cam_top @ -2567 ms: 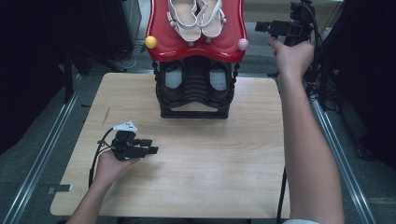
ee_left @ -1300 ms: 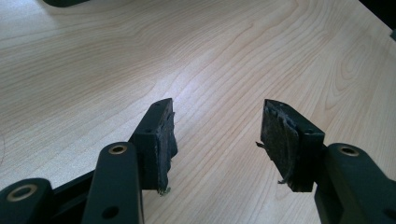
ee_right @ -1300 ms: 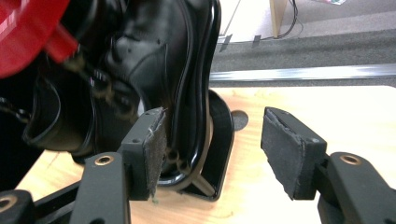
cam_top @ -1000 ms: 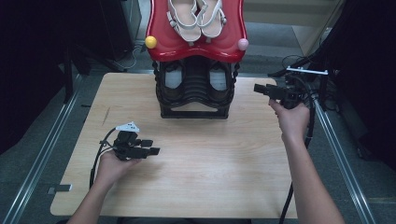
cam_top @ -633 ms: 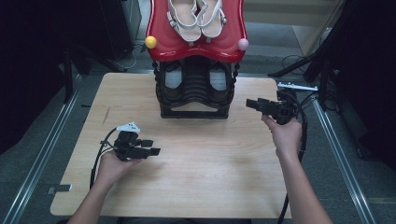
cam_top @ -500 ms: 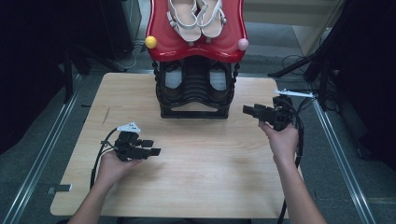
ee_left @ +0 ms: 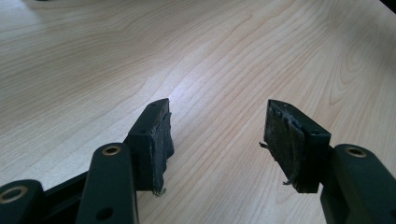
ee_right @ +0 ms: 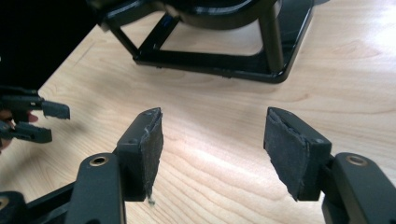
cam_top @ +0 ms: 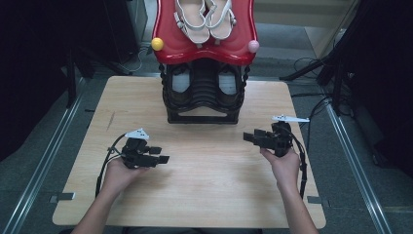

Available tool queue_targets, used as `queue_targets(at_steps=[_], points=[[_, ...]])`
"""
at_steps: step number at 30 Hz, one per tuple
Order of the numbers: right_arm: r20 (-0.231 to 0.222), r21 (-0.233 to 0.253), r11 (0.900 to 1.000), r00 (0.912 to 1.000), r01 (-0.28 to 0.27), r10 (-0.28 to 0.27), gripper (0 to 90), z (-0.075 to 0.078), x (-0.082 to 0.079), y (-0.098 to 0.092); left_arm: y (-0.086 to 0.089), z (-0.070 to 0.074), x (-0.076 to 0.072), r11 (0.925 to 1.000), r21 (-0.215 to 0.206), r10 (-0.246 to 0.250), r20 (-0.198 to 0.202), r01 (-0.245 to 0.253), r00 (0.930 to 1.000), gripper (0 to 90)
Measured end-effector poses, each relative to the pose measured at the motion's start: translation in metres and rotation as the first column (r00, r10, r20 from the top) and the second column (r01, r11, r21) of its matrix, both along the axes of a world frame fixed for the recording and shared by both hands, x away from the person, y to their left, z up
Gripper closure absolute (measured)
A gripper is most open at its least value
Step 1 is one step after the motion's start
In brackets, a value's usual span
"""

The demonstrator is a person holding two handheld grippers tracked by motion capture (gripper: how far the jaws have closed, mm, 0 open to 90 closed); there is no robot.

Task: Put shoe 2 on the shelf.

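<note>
1. Left gripper (cam_top: 159,154) sits at eight o'clock on the pale wood-grain counter (cam_top: 209,195), jaws spread with nothing between them, their dark pads frayed.
2. Right gripper (cam_top: 249,137) sits at four o'clock, jaws spread likewise.
3. The black tubular shoe rack (cam_top: 203,95) stands at twelve o'clock, its glossy red curved top carrying white strappy sandals (cam_top: 204,14).
</note>
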State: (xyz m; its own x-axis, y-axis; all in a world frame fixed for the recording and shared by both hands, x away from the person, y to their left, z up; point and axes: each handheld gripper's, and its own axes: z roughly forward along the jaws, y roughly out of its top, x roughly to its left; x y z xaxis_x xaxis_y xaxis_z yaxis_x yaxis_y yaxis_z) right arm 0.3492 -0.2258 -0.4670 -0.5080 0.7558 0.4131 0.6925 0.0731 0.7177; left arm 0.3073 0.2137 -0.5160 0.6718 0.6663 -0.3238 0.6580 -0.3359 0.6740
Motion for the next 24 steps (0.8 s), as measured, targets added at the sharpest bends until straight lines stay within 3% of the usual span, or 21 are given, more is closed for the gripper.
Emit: queue_targets(at_steps=[3, 7, 10, 17, 20, 24], points=[[-0.002, 0.001, 1.0, 0.9999, -0.016, 0.016, 38.8, -0.009, -0.004, 0.006, -0.003, -0.001, 0.0, 0.9997, 0.02, -0.011, 0.006, 0.011, 0.9999, 41.3], [-0.01, -0.019, 0.999, 0.9992, -0.038, 0.038, 38.9, -0.019, -0.008, 0.013, -0.007, -0.002, 0.001, 0.9997, 0.014, -0.018, -0.003, 0.018, 0.9998, 40.9], [-0.024, 0.028, 0.998, 0.9983, -0.052, 0.053, 39.4, -0.026, -0.008, 0.015, -0.01, -0.003, 0.0, 0.9996, 0.017, -0.022, -0.001, 0.022, 0.9997, 40.6], [-0.01, -0.064, 0.995, 0.9973, -0.074, 0.073, 39.8, -0.038, -0.01, 0.026, -0.017, -0.004, -0.001, 0.9984, 0.033, -0.045, -0.003, 0.045, 0.999, 39.7], [-0.035, -0.051, 0.995, 0.996, -0.084, 0.083, 40.9, -0.043, -0.01, 0.028, -0.02, -0.005, -0.001, 0.9979, 0.039, -0.052, -0.003, 0.053, 0.9986, 39.4], [-0.033, -0.076, 0.993, 0.9952, -0.094, 0.092, 40.8, -0.045, -0.01, 0.029, -0.022, -0.005, -0.002, 0.9974, 0.048, -0.054, -0.004, 0.054, 0.9986, 39.1]])
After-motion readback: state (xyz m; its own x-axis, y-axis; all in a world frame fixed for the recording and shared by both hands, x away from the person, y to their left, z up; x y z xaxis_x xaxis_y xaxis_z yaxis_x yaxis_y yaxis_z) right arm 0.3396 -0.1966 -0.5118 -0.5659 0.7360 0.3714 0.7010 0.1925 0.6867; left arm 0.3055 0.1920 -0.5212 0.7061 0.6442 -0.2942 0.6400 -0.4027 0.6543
